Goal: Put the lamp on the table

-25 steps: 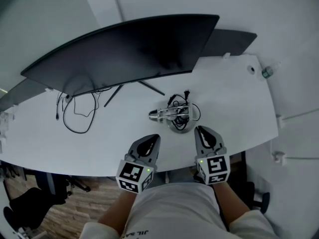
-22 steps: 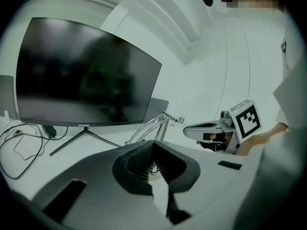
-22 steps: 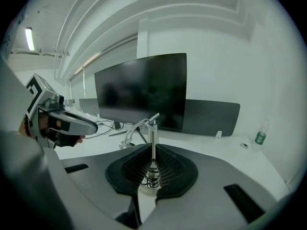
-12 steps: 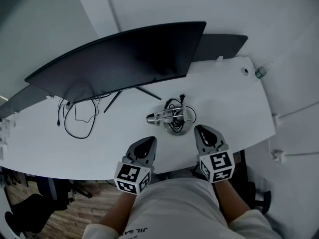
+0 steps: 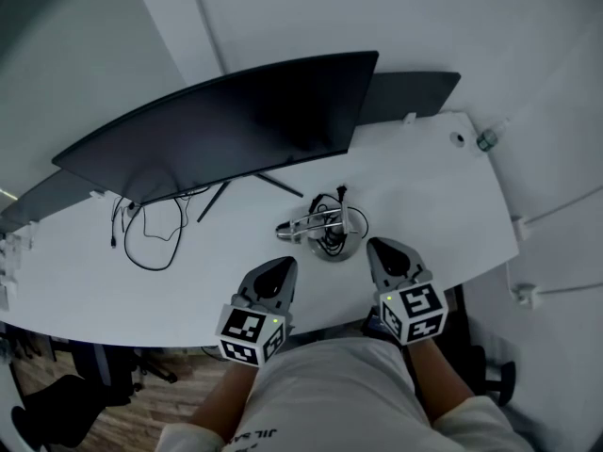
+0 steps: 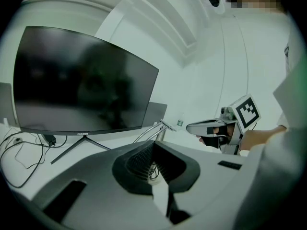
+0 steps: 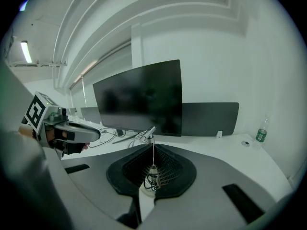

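The silver desk lamp lies folded on the white desk, with its black cable bundled on the round base. Its arm points left. My left gripper hovers at the desk's front edge, a little left of the lamp, shut and empty. My right gripper is just right of the base, shut with nothing between its jaws. In the left gripper view the lamp's arm rises beyond the closed jaws. In the right gripper view the lamp's arm shows just past the closed tips.
A wide curved monitor stands behind the lamp, its stand legs reaching toward it. Loose black cables lie at the left. A dark panel stands at the back right. A small bottle sits at the far right corner.
The head view has drifted slightly, so the desk sits a bit higher in the picture. Both grippers stay at the front edge and the lamp has not moved.
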`<state>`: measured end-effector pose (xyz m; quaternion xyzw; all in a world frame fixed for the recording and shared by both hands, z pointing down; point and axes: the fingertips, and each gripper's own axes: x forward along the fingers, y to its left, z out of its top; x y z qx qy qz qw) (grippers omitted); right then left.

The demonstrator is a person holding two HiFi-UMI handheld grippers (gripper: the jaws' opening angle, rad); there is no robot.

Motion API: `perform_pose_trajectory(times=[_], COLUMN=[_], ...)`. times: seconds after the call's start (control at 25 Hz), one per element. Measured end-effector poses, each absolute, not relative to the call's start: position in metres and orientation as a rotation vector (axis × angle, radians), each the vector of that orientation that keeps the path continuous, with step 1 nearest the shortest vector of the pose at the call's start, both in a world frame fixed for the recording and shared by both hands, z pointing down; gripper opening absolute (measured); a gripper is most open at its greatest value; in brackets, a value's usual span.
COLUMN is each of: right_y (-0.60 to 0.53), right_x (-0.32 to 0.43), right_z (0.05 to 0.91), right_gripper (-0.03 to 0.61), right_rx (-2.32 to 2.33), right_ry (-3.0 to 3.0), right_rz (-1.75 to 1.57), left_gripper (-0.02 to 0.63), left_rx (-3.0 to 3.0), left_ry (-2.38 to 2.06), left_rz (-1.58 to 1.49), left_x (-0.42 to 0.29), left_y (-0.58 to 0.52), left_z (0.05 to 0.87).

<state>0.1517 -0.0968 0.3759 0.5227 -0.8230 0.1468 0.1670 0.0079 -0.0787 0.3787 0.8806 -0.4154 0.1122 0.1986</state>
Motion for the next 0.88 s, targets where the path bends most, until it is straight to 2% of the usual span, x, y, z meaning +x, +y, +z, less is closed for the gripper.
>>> perform_pose_trajectory(times=[0.88], right_y=[-0.090], right_x=[0.157], right_z=[0.377], right_gripper=[0.032], right_rx=[1.481], right_ry=[-2.339], right_rz=[0.451], left_gripper=[0.003], left_rx=[2.448], left_ry=[-1.153], left_rz=[0.307], left_x=[0.007], left_y=[-0.069], left_z=[0.380])
